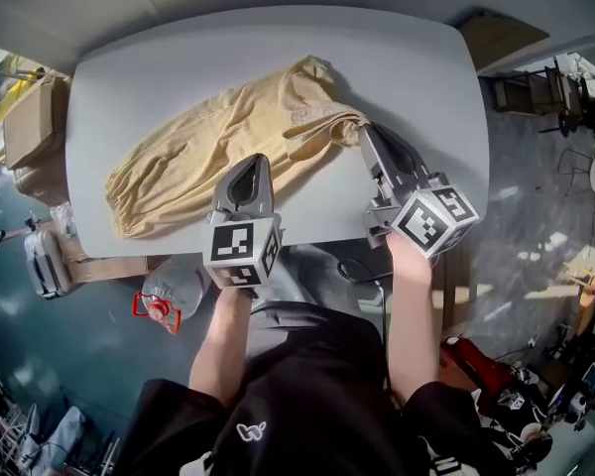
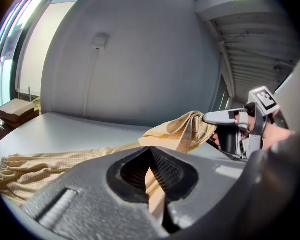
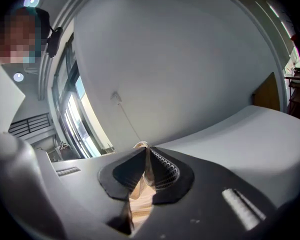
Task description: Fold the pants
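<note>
Mid-fold (the first one, I'd say): left hand-held gripper (image 1: 250, 163) and right hand-held gripper (image 1: 368, 133) each clamp the pants' (image 1: 203, 147) near edge; next, carry it evenly across the tabletop (image 1: 407, 58).

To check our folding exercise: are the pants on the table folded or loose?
Loose: the pants lie crumpled across the table, pinched by the left claw and right claw.

Head view looks steeply down on the light grey worktop (image 1: 416, 77); both gripper views skim close across it, sharing pale yellow fabric pants (image 1: 208, 147).
</note>
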Motion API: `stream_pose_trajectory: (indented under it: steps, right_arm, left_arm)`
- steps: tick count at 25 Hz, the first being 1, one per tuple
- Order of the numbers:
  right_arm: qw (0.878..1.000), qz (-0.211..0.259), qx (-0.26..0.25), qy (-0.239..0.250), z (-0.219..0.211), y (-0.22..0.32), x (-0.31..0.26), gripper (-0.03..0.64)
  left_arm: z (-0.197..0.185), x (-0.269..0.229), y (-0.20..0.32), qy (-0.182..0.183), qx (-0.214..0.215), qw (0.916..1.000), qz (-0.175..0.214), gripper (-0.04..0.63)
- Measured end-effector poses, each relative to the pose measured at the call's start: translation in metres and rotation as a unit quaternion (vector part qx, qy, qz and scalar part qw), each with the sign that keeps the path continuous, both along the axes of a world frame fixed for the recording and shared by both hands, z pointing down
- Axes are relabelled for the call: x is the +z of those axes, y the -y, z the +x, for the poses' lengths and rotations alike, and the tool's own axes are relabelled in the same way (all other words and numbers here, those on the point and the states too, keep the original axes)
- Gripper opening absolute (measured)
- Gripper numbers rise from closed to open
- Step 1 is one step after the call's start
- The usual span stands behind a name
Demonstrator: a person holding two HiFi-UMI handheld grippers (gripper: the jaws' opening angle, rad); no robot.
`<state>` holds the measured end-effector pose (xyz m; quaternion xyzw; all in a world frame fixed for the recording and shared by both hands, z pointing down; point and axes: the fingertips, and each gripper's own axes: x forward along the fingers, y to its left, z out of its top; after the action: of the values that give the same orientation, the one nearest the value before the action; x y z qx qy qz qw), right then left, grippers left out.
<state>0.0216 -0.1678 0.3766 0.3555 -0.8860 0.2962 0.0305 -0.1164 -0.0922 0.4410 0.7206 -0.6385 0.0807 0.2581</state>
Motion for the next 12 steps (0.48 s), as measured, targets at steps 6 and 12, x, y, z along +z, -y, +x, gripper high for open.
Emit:
stream_pose_trajectory:
  steps: [6,12]
  right_arm:
    - [0.997,0.01,0.068,0.037,0.078,0.012,-0.029,0.031]
    - [0.988,0.016,0.144,0.053,0.162,0.006,-0.037,0.031]
  left_arm:
    - [0.05,-0.014,0.019,0.007,0.043,0.999,0.011,0.003]
    - [0.099,-0.016,0.035,0.006,0.095,0.9954,0.014,0.003]
